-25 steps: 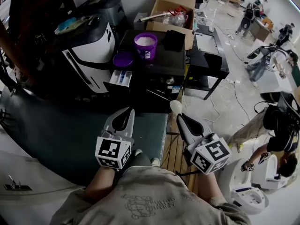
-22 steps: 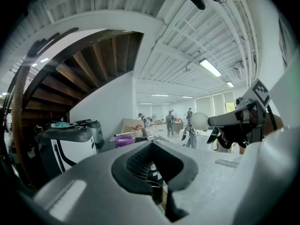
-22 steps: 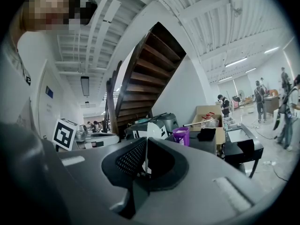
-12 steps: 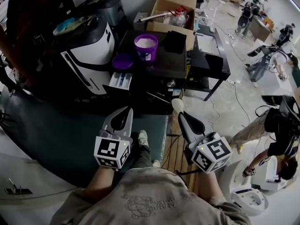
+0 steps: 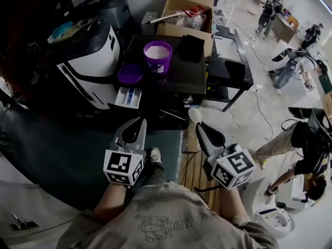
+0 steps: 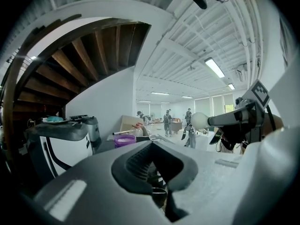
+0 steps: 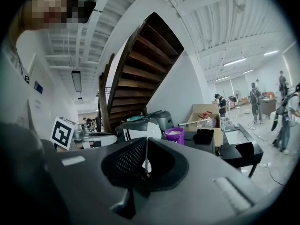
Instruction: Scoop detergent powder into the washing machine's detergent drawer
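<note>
The white and black washing machine (image 5: 88, 56) stands at the upper left, its detergent drawer (image 5: 127, 96) pulled open. Beside it on a black cabinet (image 5: 176, 84) sit a purple tub of white powder (image 5: 157, 53) and its purple lid (image 5: 129, 74). My right gripper (image 5: 199, 127) is shut on a white scoop (image 5: 195, 115), whose bowl (image 6: 200, 120) points toward the cabinet; its thin handle (image 7: 146, 159) shows between the jaws. My left gripper (image 5: 141, 120) is shut and holds nothing. Both hover low, well short of the drawer. The tub (image 7: 174, 134) also shows ahead of the right gripper (image 7: 146, 143).
A cardboard box of clutter (image 5: 187, 9) stands behind the cabinet, and a black desk (image 5: 228, 66) to its right. Dark green flooring (image 5: 62, 149) lies under the grippers, with a slatted wooden board (image 5: 194, 170). People stand and crouch at the right. Cables run across the floor.
Both grippers keep nearly the same pose, the right one still on the scoop. The view has shifted slightly toward the machine, and the person's shoe has stepped forward under the left gripper.
</note>
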The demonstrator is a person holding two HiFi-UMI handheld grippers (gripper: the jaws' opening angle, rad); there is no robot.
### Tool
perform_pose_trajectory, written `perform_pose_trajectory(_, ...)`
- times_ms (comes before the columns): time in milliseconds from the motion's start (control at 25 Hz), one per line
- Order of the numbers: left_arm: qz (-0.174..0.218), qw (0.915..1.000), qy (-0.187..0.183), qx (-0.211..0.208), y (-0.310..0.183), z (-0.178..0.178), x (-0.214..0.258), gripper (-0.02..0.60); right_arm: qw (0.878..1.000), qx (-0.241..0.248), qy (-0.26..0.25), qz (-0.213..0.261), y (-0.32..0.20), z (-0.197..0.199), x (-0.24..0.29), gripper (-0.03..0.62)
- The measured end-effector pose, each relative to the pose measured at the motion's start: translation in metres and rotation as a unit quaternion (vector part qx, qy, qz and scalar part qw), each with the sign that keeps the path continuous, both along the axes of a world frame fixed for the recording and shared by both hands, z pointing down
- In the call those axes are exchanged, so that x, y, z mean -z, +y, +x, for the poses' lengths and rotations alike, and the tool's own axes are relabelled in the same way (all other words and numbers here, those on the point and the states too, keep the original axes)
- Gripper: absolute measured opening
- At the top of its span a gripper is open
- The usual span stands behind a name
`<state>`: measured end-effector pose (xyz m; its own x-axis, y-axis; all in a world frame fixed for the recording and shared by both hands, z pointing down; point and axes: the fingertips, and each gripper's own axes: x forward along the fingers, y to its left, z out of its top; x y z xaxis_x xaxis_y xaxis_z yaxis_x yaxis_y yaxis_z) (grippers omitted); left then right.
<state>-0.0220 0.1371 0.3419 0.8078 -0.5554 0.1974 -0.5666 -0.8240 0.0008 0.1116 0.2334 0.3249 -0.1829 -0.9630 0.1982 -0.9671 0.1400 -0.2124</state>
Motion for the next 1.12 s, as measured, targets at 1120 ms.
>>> perform_pose_trajectory(1120, -0.003, 0.9999, -0.004, 0.011, -0.273, 0.021, 0.003, 0.000, 0.998, 0.016, 0.050, -0.023, -0.295, 0.036, 0.013, 0.035)
